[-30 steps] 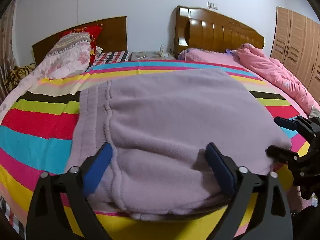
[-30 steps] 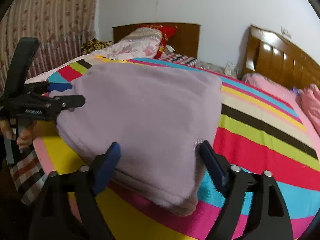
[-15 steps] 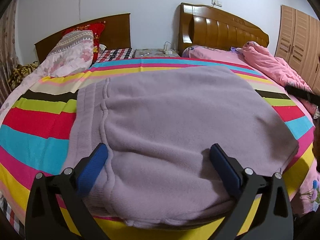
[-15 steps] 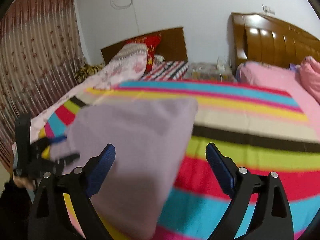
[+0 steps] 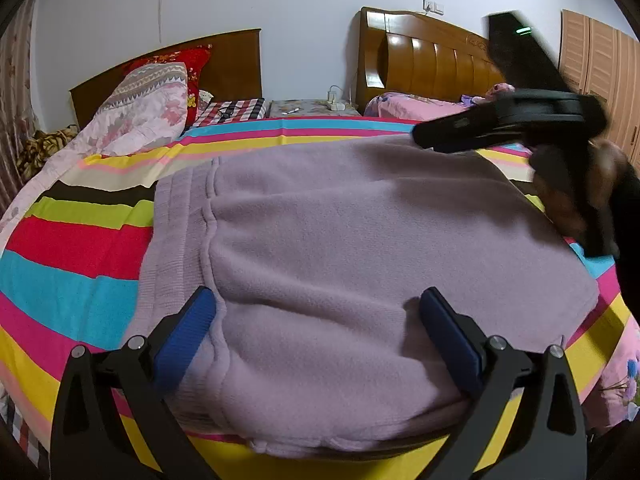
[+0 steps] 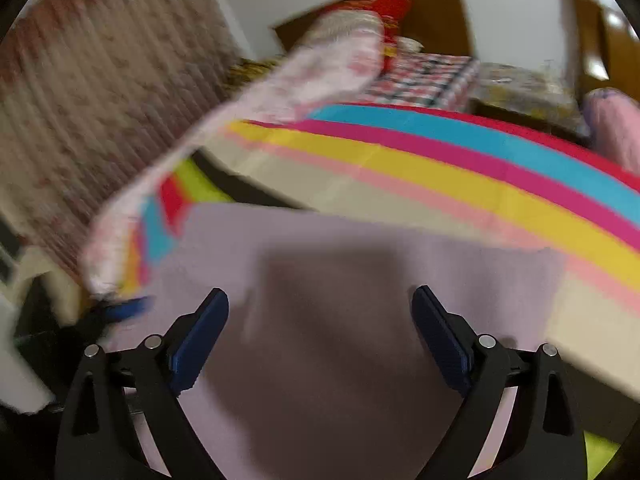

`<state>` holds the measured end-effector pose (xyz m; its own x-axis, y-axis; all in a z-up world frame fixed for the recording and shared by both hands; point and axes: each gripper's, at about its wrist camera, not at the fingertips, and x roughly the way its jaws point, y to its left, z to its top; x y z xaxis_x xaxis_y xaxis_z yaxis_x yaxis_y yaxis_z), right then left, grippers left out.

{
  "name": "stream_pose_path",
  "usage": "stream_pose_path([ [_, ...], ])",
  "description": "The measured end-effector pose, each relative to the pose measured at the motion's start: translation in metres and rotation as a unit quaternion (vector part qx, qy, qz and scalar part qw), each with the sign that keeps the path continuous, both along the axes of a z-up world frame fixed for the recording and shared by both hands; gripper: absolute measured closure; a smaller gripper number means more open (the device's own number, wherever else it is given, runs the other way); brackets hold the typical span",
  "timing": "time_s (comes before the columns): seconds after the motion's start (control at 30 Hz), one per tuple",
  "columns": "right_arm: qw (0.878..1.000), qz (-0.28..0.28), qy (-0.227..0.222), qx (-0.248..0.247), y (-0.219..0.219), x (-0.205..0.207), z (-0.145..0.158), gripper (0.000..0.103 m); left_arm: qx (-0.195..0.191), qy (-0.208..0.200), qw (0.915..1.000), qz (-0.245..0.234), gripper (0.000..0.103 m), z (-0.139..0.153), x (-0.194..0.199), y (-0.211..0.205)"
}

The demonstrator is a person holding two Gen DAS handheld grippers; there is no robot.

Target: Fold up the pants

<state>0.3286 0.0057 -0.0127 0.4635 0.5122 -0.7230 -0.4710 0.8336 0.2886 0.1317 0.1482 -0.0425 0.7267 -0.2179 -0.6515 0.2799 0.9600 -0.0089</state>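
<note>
The right wrist view is smearing throughout, so the pants (image 6: 360, 320) ahead of the fingers (image 6: 200, 332) are showing no seams or folds. In the left wrist view, the right gripper (image 5: 460, 136) is blurring beyond the right finger, its jaw gap unreadable; the pants' (image 5: 340, 280) near hem is hiding behind the finger bases.

One pair of lilac pants (image 5: 360, 248) lay on one striped bedspread (image 5: 72, 248); two grippers were out, left gripper (image 5: 320, 324) and right gripper (image 6: 320, 320); two wooden headboards (image 5: 424, 56) stood behind, plus one red pillow (image 5: 192, 60)
</note>
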Motion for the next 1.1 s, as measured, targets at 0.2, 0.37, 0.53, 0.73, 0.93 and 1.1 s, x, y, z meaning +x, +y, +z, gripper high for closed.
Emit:
stream_pose_path([
  [0.2,0.980,-0.193,-0.049,0.008,-0.074,0.007,0.022,0.013,0.001,-0.003,1.0000,-0.002,0.002,0.001,-0.001,-0.001],
  [0.37,0.971,-0.213,-0.107,-0.021,-0.077,-0.071,0.034,0.012,0.005,-0.005,1.0000,0.000,0.002,0.001,-0.001,-0.004],
  [0.53,0.968,-0.210,-0.122,-0.058,-0.063,-0.165,0.019,0.009,0.021,-0.015,0.9997,0.000,0.002,0.002,-0.006,-0.009],
  [0.73,0.973,-0.199,-0.113,-0.032,-0.055,-0.245,0.007,0.009,0.093,-0.016,0.9893,0.111,0.002,0.023,-0.020,-0.028],
  [0.93,0.966,-0.206,-0.154,-0.008,-0.050,-0.300,0.019,0.009,0.167,-0.130,0.9631,0.166,0.002,0.079,-0.086,-0.066],
  [1.1,0.950,-0.213,-0.227,-0.006,-0.049,-0.328,0.047,0.006,-0.037,-0.146,0.9835,0.101,0.002,0.122,-0.135,-0.054],
])
